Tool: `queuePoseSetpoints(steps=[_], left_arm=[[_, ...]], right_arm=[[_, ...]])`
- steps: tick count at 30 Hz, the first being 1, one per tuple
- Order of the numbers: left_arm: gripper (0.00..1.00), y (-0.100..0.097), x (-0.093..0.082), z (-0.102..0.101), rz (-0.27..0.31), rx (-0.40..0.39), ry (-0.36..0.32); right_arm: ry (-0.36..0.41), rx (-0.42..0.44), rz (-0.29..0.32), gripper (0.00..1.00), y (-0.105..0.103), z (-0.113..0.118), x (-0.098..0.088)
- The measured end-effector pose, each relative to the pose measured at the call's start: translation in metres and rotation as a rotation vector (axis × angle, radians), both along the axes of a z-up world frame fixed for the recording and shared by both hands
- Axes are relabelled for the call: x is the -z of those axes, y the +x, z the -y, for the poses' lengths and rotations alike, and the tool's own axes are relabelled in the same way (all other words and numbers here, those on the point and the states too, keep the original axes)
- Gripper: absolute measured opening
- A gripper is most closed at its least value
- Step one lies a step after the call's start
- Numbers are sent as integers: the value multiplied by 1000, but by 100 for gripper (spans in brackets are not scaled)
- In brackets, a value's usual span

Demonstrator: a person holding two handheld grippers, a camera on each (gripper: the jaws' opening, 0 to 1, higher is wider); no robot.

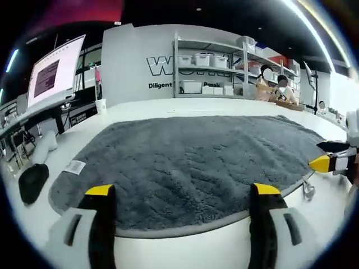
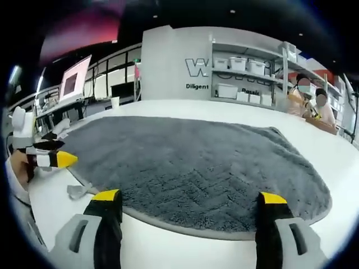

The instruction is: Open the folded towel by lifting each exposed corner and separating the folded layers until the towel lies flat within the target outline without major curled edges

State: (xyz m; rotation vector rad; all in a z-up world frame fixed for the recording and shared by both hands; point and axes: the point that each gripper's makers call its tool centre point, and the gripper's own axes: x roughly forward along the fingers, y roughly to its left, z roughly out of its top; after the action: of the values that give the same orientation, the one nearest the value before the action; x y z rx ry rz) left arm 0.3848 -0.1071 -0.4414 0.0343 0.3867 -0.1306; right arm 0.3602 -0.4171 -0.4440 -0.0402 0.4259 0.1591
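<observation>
Both jaws spread, empty. Towel [image 1: 190, 162] looks flat on worktop [image 1: 185, 246], edge just ahead of left gripper [image 1: 182, 193]. Check edges for curls, lift low.

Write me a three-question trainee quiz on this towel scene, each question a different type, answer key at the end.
1. True or false: the grey towel lies spread open on the white table.
2. Multiple choice: the small white label on the towel, in the left gripper view, sits near
A. the towel's left edge
B. the towel's centre
C. the towel's far right corner
3. Fill in the blank: the left gripper and the right gripper both have their jaws ____, with nothing between them.

Key: 1 true; 2 A; 3 open.
</observation>
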Motion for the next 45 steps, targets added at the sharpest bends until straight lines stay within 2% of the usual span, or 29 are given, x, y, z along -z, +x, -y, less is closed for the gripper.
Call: queuePoseSetpoints(steps=[25,31,34,38,45], left_arm=[[97,-3,0,0,-5,-4,1],[98,-4,0,0,-11,7,3],[98,-5,-1,1,-27,16,10],[99,-5,-4,4,-21,38,30],[99,-6,-13,-2,-15,53,19]], right_arm=[[2,-12,1,99,-4,-1,-1],[0,-24,-21,99,-6,-2,0],[-1,-35,-46,99,-7,-3,0],[7,-59,-76,99,-9,-4,-1],[11,-90,-87,99,-13,-6,-2]])
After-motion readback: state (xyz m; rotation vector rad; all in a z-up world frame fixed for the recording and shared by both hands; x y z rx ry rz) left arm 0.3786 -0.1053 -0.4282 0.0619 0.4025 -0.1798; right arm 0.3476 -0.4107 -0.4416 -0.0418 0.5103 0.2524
